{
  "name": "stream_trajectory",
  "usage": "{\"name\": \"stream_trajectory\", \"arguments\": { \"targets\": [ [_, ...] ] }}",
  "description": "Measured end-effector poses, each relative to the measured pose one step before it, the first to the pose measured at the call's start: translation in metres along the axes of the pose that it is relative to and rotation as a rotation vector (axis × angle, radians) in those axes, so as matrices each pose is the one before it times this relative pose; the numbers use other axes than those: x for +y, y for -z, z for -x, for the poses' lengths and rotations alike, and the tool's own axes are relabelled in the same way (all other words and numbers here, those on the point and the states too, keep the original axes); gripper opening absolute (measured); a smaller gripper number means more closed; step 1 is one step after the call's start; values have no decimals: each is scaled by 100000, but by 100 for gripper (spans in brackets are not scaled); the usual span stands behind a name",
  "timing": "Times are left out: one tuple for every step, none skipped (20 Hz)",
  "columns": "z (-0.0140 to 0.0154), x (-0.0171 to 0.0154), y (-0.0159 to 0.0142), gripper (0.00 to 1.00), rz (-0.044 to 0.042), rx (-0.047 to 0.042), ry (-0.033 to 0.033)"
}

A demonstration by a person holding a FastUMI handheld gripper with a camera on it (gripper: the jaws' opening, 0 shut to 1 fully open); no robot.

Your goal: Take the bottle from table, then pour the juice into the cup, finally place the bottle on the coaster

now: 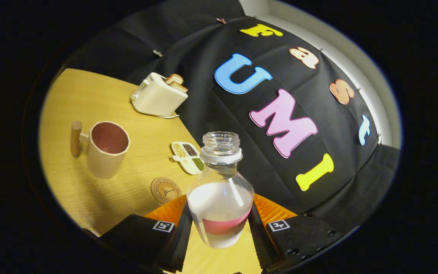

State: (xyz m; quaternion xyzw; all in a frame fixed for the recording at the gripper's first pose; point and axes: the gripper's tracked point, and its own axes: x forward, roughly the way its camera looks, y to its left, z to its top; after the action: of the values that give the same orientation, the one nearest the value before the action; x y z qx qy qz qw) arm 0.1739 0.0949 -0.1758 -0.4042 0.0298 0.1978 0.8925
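cup (107, 148) upright on my desk (74, 99) | toaster (159, 96) behind it | coaster (165, 190) just ahead of fingers | sample tray (188, 156) beyond | my tool (219, 224) pinching the open bottle (221, 190), tilted, both fingers on it

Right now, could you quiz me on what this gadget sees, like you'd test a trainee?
1. True or false: the bottle has no cap on.
2. What are the tongs closed on?
A. the cup
B. the bottle
C. the toaster
3. Fill in: the round coaster lies on the table between the bottle and the ____.

Key: 1 true; 2 B; 3 cup.
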Motion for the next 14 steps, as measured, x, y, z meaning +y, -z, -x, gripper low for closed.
{"name": "stream_trajectory", "arguments": {
  "targets": [
    [-156,389,-485,74,3730,-1307,-246],
    [-182,338,-315,74,3457,-1110,-100],
    [-148,469,-391,74,4087,-875,-548],
    [-218,360,-541,74,4209,-972,-418],
    [-270,361,-412,74,3977,-1125,-606],
    [-500,497,-234,74,3708,-672,-929],
    [-502,586,-43,74,2863,582,-1813],
    [-654,824,119,74,2285,898,-2373],
    [-389,406,-206,74,2271,-8,-843],
    [-451,12,-388,74,3478,-369,-197],
    [-358,-74,-497,74,3920,-370,-15],
    [-458,30,-518,74,3809,-964,-89],
    [-367,178,-314,74,3333,-643,-545],
    [-327,192,-257,74,3078,-799,-258]
  ]
}}
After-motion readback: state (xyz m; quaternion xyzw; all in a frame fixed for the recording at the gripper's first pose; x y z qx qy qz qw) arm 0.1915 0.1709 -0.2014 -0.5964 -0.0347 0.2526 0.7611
